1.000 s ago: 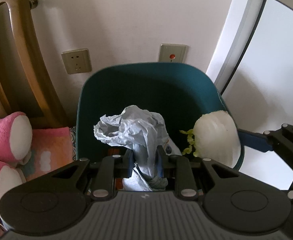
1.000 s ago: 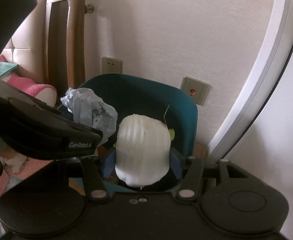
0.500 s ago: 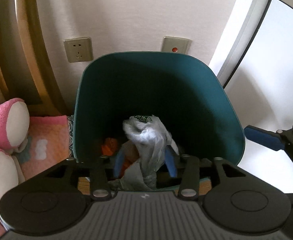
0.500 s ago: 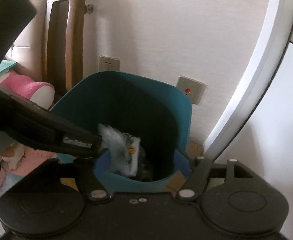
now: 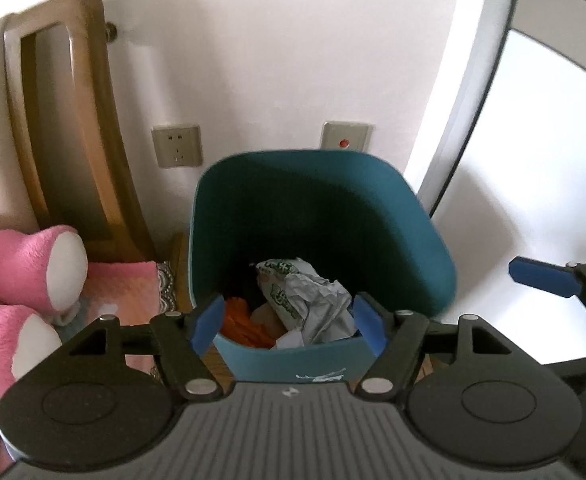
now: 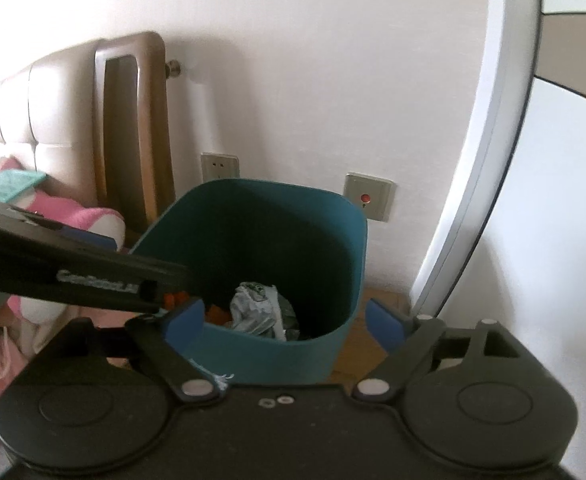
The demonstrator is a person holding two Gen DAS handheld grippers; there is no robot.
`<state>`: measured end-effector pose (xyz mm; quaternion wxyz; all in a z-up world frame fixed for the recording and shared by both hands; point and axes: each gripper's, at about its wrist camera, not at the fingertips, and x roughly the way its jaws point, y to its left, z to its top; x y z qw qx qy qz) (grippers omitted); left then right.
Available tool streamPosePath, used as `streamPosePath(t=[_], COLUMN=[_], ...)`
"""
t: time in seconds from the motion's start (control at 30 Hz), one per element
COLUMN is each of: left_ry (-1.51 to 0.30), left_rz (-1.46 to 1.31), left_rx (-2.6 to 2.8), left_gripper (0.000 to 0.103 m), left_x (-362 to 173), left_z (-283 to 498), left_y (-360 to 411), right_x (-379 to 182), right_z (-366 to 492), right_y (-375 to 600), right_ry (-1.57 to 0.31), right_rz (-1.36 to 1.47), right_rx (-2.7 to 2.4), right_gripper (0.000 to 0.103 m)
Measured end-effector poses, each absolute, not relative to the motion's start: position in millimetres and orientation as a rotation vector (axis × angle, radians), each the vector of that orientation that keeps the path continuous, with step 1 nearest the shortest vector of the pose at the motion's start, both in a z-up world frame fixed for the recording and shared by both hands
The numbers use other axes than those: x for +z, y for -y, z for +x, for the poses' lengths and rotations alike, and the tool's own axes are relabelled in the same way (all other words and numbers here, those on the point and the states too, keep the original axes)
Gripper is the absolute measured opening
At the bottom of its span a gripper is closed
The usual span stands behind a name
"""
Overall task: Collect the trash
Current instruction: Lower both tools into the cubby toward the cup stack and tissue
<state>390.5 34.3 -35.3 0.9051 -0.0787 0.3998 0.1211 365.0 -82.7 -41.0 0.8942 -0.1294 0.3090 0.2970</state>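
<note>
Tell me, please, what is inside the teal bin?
Inside the teal bin lie a crumpled grey bag and orange scraps; anything beneath them is hidden.

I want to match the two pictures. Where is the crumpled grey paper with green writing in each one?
Left wrist view: crumpled grey paper with green writing lies inside the teal plastic bin, low centre.
Right wrist view: same paper, bin bottom, just below centre.
Shared landmark: wall plate with a red dot behind the bin.
</note>
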Motion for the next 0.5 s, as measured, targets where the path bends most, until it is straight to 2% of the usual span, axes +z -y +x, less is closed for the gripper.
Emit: streamPosePath(t=[0.17,0.5], left_ry=[-0.782,-0.747], left_rz=[-0.145,-0.152], left_rx=[0.238,0.25], left_gripper=[0.078,0.078], left_x=[-24.6,-25.0], left_z=[361.0,304.6], left_y=[-26.7,-26.1], right_x=[-39.0,-44.0], right_z=[350.9,322.2], right_y=[95.7,117.8], right_ry=[-0.648,-0.639], right_rz=[-0.203,-0.143], right_rx=[0.619,0.639], right_gripper=[0.09,0.092])
